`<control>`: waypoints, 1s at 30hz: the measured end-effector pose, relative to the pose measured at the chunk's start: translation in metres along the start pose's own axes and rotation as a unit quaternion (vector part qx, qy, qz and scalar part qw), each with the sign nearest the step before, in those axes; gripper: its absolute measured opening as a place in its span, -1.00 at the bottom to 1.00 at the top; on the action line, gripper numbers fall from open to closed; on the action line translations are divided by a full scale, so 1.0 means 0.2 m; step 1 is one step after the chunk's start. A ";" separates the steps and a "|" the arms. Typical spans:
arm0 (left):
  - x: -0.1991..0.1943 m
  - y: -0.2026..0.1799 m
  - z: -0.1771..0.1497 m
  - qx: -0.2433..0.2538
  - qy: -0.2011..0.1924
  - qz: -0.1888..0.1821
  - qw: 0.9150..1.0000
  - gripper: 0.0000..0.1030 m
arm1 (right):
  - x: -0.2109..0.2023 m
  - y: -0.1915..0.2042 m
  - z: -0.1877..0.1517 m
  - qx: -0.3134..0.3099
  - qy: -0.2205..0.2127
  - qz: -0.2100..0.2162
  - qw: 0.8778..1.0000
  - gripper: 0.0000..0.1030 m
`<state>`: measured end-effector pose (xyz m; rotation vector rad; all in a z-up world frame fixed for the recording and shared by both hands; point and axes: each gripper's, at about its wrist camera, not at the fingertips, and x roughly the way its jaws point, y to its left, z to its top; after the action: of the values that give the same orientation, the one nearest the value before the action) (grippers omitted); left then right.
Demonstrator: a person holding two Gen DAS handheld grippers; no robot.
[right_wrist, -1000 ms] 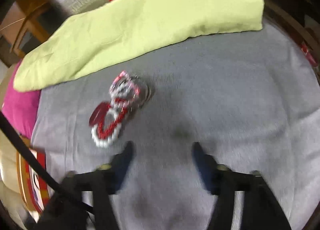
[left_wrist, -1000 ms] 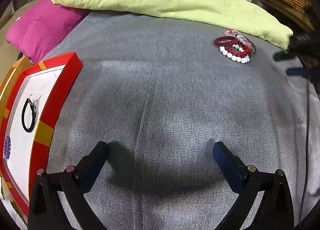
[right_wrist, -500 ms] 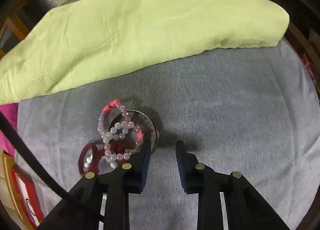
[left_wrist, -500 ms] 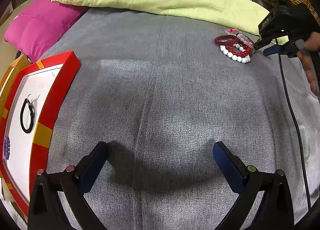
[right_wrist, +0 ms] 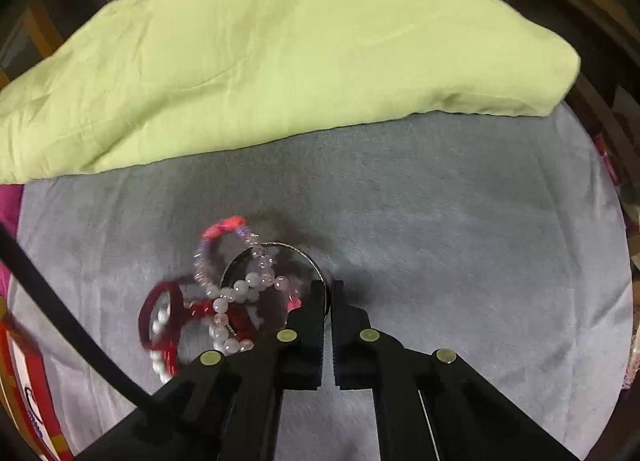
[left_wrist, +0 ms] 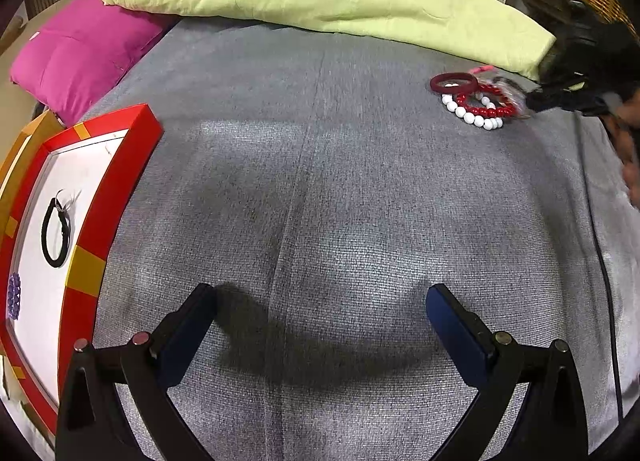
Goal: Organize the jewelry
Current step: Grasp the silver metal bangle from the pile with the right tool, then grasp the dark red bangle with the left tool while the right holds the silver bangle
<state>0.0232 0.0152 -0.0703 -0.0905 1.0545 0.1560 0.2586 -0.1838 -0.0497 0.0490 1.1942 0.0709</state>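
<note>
Right gripper (right_wrist: pixel 327 293) has swung onto the bracelet pile (right_wrist: pixel 224 297) on the grey bedspread (right_wrist: pixel 440 221) and just clamped on the silver bangle (right_wrist: pixel 316 261) rim, so lift to the red tray (left_wrist: pixel 116 189) looks next; left gripper (left_wrist: pixel 320 317) gapes empty.

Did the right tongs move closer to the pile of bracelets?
Yes. The right tongs slid across the grey cover up to the bracelet pile, with the green pillow staying put. They have just been closing, pinching the silver bangle.
</note>
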 end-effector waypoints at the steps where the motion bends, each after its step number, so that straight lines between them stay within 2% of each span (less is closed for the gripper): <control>1: 0.00 0.00 0.00 0.000 -0.001 0.001 1.000 1.00 | -0.03 -0.01 -0.02 0.001 -0.006 0.005 1.000 -0.94; 4: 0.00 -0.01 0.00 0.000 -0.004 0.003 1.000 1.00 | -0.20 -0.11 -0.12 0.025 -0.042 0.050 0.998 -0.94; 6: -0.01 -0.01 -0.01 0.000 -0.007 0.004 1.000 1.00 | -0.28 -0.15 -0.19 0.026 -0.064 0.060 0.996 -0.94; 7: -0.01 -0.01 -0.01 -0.001 -0.010 0.006 1.000 1.00 | -0.28 -0.16 -0.23 0.017 -0.057 0.059 0.996 -0.95; 10: -0.01 -0.02 -0.02 -0.001 -0.016 0.008 1.000 1.00 | -0.33 -0.25 -0.33 0.027 -0.058 0.094 0.993 -0.95; 13: -0.01 -0.03 -0.02 -0.001 -0.022 0.011 1.000 1.00 | -0.34 -0.25 -0.42 0.019 -0.056 0.098 0.993 -0.95; 17: -0.02 -0.03 -0.04 0.001 -0.032 0.009 0.999 1.00 | -0.33 -0.31 -0.58 0.041 -0.066 0.124 0.989 -0.95; 22: -0.05 -0.04 -0.05 0.009 -0.034 -0.004 0.999 1.00 | -0.29 -0.36 -0.78 0.020 -0.069 0.099 0.992 -0.95; 25: -0.09 -0.10 -0.05 0.031 -0.036 -0.027 0.998 1.00 | -0.28 -0.42 -0.83 0.028 -0.081 0.098 0.992 -0.95; 27: -0.13 -0.16 -0.02 0.051 -0.054 -0.025 0.997 1.00 | -0.26 -0.46 -0.84 0.043 -0.086 0.110 0.989 -0.95; 30: -0.14 -0.28 0.09 0.077 -0.055 -0.025 0.995 1.00 | -0.26 -0.51 -0.84 0.057 -0.090 0.138 0.985 -0.94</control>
<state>0.0348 -0.0389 -0.0366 0.0309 0.9493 0.0339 0.0871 -0.2892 -0.0702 0.3170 1.0031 0.2367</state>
